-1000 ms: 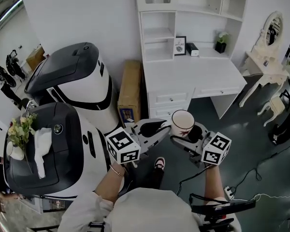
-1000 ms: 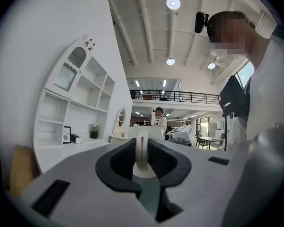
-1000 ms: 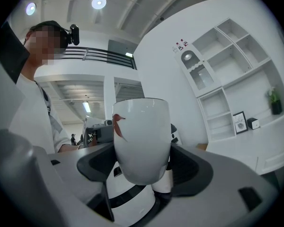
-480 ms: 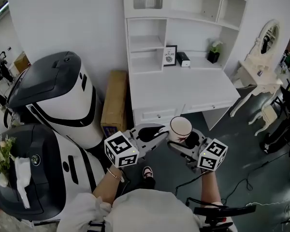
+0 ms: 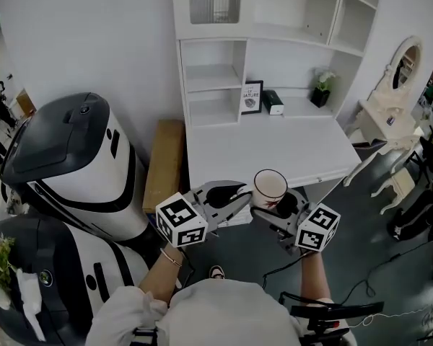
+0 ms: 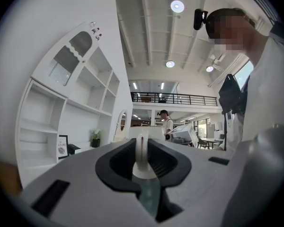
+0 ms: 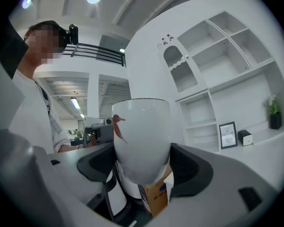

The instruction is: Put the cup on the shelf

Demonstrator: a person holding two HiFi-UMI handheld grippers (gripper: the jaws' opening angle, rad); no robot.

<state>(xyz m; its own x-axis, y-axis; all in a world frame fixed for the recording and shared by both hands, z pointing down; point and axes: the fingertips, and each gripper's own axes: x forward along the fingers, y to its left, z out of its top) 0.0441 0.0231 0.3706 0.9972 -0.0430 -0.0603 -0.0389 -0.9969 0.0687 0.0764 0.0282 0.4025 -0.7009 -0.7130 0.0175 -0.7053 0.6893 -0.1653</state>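
Note:
A white cup [image 5: 270, 187] with a red mark is held upright between both grippers, just in front of the white desk [image 5: 267, 146] under the shelf unit [image 5: 218, 78]. My left gripper [image 5: 234, 193] is shut on the cup's thin handle [image 6: 141, 150], which stands on edge between its jaws in the left gripper view. From the other side my right gripper [image 5: 280, 204] is shut on the cup's rounded body [image 7: 142, 136]. The shelf's open compartments [image 7: 203, 122] show to the right of the cup in the right gripper view.
On the desk's back ledge stand a framed picture [image 5: 251, 97], a small black box [image 5: 272, 101] and a potted plant [image 5: 321, 89]. A cardboard box [image 5: 162, 164] leans beside the desk. Big white-and-black machines [image 5: 72, 164] fill the left. A white vanity table [image 5: 397, 114] stands at right.
The desk and shelf have come closer and lower in the head view as both grippers moved toward them with the cup. The grip on the cup looks the same.

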